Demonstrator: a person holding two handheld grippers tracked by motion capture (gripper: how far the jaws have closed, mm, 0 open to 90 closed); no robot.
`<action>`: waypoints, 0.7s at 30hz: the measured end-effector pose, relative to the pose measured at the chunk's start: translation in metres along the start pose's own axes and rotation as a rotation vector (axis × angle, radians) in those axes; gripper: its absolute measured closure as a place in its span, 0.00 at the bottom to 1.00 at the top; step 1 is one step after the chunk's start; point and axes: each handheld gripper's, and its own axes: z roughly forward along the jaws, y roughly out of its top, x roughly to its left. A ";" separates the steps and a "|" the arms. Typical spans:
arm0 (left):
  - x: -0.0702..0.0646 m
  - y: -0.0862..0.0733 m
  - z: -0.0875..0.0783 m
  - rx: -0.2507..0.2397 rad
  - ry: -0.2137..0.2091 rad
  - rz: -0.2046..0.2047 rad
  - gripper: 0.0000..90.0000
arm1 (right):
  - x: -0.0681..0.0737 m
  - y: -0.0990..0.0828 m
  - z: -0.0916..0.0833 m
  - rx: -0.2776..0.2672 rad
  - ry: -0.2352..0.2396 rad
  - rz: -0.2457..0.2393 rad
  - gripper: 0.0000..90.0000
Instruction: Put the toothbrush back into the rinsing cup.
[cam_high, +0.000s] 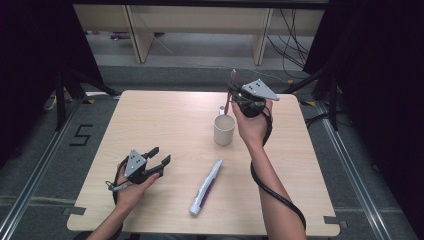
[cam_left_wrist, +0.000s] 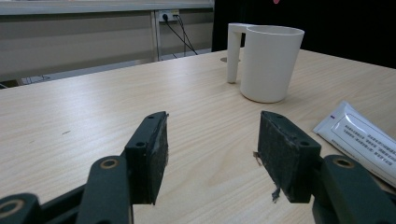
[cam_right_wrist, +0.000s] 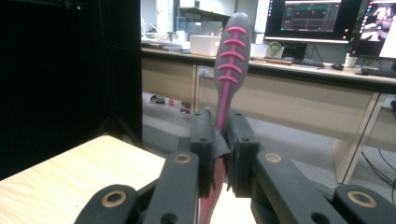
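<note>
Toothbrush clamped in my right tool above white cup; my left tool apart, empty, over desk.

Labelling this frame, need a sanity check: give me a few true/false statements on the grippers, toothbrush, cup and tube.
1. The right gripper is shut on the toothbrush. True.
2. The left gripper holds the toothpaste tube. False: its jaws stand open with nothing between them, and the tube lies flat on the table.
3. The white cup stands upright on the table. True.
4. The cup lies tipped on its side next to the tube. False: it is upright and apart from the tube.
5. In the high view the toothbrush is held above the cup. True.
6. The toothbrush handle is blue and white. False: it is grey with pink ribs.
</note>
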 end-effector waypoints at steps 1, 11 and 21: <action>0.000 0.000 0.000 0.000 0.000 0.000 0.47 | 0.000 0.000 0.001 -0.006 0.001 -0.003 0.93; 0.000 -0.002 0.001 0.004 0.001 0.001 0.47 | -0.005 0.000 0.010 -0.015 -0.014 -0.009 0.93; -0.001 -0.003 0.001 0.003 0.000 0.000 0.47 | -0.007 -0.002 0.022 -0.007 -0.032 -0.006 0.93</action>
